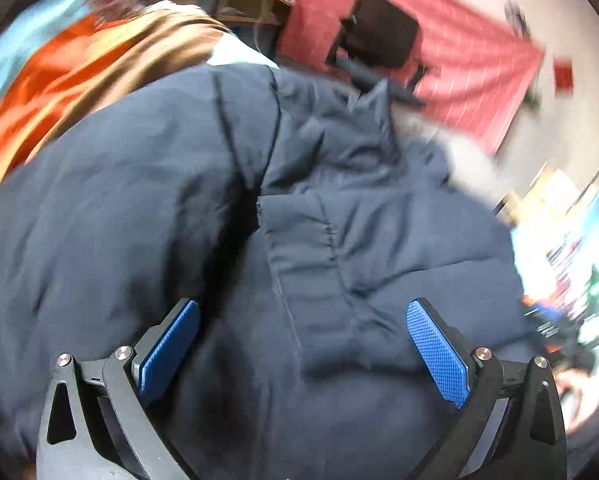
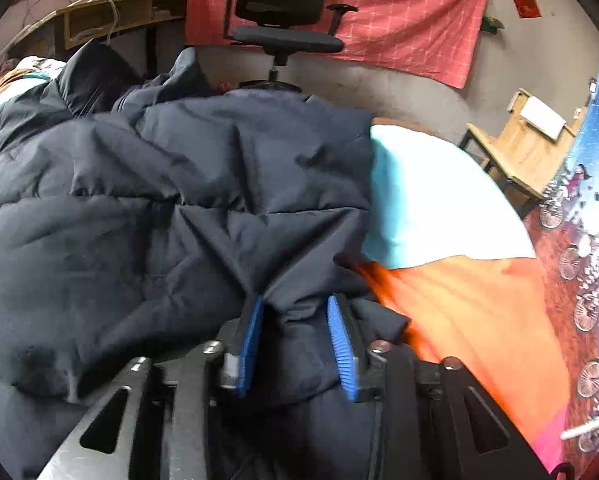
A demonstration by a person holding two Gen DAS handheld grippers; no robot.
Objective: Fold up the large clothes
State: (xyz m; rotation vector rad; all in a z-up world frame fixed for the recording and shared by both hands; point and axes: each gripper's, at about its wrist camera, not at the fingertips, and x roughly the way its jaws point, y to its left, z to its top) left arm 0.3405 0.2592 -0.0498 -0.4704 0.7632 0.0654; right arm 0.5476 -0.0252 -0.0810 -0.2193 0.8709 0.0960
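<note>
A large navy puffer jacket [image 1: 227, 208] lies spread over the bed and fills most of both views [image 2: 159, 200]. My left gripper [image 1: 303, 312] is open, its blue pads wide apart just above the jacket's front placket, holding nothing. The left view is motion-blurred. My right gripper [image 2: 295, 304] is shut on a bunched fold at the jacket's edge, with fabric puckered between its blue pads.
The bed cover is orange [image 2: 459, 320] and pale turquoise [image 2: 427, 200]. A black office chair [image 2: 283, 12] stands before a red wall cloth [image 2: 399, 12]. A wooden desk [image 2: 119, 16] is at the back left, a wooden chair [image 2: 519, 152] at the right.
</note>
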